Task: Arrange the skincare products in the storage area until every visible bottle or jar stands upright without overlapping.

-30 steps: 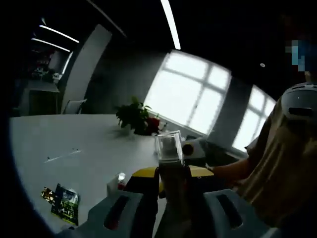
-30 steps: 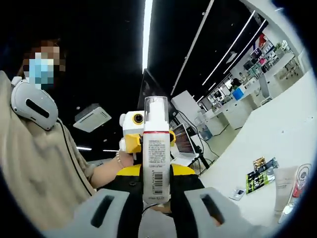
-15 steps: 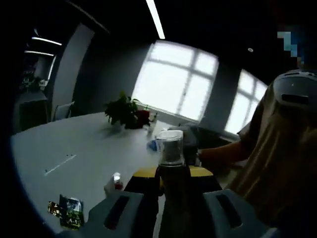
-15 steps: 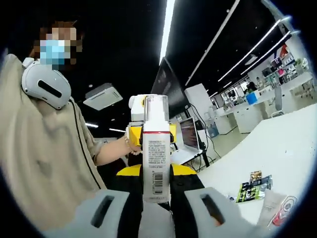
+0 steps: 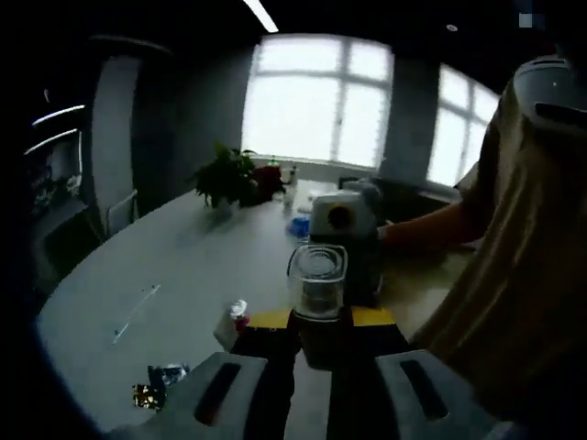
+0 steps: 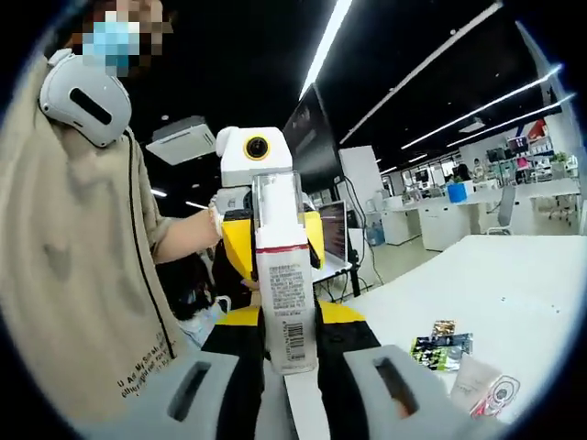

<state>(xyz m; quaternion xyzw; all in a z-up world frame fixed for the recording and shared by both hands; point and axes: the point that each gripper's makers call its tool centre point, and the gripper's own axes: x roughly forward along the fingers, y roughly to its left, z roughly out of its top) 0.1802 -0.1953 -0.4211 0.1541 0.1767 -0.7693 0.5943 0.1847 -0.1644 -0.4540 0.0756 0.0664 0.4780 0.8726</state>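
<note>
The right gripper (image 6: 286, 367) is closed on the lower body of a tall white plastic bottle with a clear cap, a red band and a printed barcode label (image 6: 282, 284); the bottle stands upright between the jaws and rises straight along them, well above the white table (image 6: 514, 284). Such a bottle is probably light and stiff, but its smooth round wall may slip or turn in the grip, so I think a hold low on the body, as it has now, is the safer place; the clear cap looks thin and should not be squeezed. The left gripper (image 5: 316, 367) is closed on a dark bottle with a clear square-edged cap (image 5: 317, 302), also held upright between its jaws and lifted above the table; the body is too dark to tell the material, so I cannot say if it is glass and fragile. On the table a white tube with a red-marked end (image 6: 484, 396) lies on its side just beside a small green and dark sachet (image 6: 438, 350), so it seems not yet arranged.
</note>
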